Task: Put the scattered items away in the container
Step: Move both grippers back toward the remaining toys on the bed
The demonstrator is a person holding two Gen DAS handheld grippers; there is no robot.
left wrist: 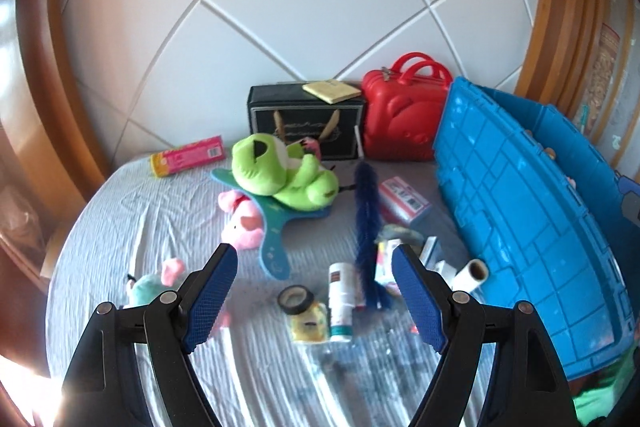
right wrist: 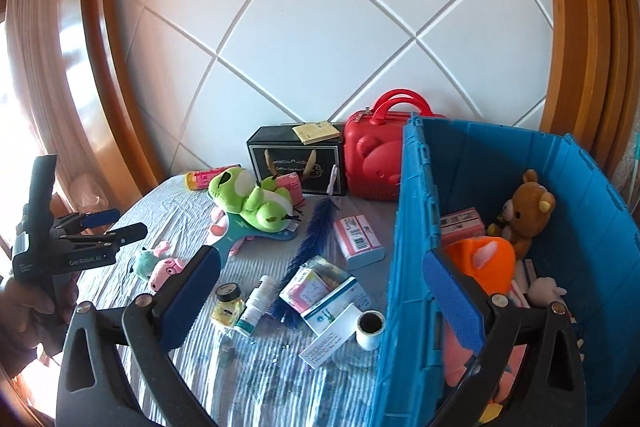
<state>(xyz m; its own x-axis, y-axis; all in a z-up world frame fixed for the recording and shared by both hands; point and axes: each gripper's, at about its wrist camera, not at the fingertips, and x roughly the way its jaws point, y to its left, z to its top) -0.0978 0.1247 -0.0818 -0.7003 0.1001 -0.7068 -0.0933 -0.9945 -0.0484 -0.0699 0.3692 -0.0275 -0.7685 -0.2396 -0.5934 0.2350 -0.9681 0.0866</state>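
Observation:
The blue plastic crate [right wrist: 404, 227] stands at the right of the bed; it also shows in the left wrist view [left wrist: 520, 195]. It holds a brown bear [right wrist: 526, 211], an orange plush [right wrist: 480, 259] and boxes. Scattered on the striped sheet are a green frog plush [left wrist: 280, 171], a pink pig plush [left wrist: 242, 223], a dark blue feather brush [left wrist: 366, 219], a white bottle [left wrist: 340, 301], a tape roll [left wrist: 296, 299] and small boxes [right wrist: 320, 287]. My left gripper [left wrist: 314, 253] is open above the bottle and tape. My right gripper [right wrist: 320, 255] is open and empty, straddling the crate's near wall.
A black gift box [left wrist: 306, 119] and a red toy suitcase [left wrist: 404, 115] stand at the back against the white padded headboard [left wrist: 304, 7]. A pink tube [left wrist: 188, 157] lies back left. A paper roll [right wrist: 370, 329] rests against the crate. Wooden frame on both sides.

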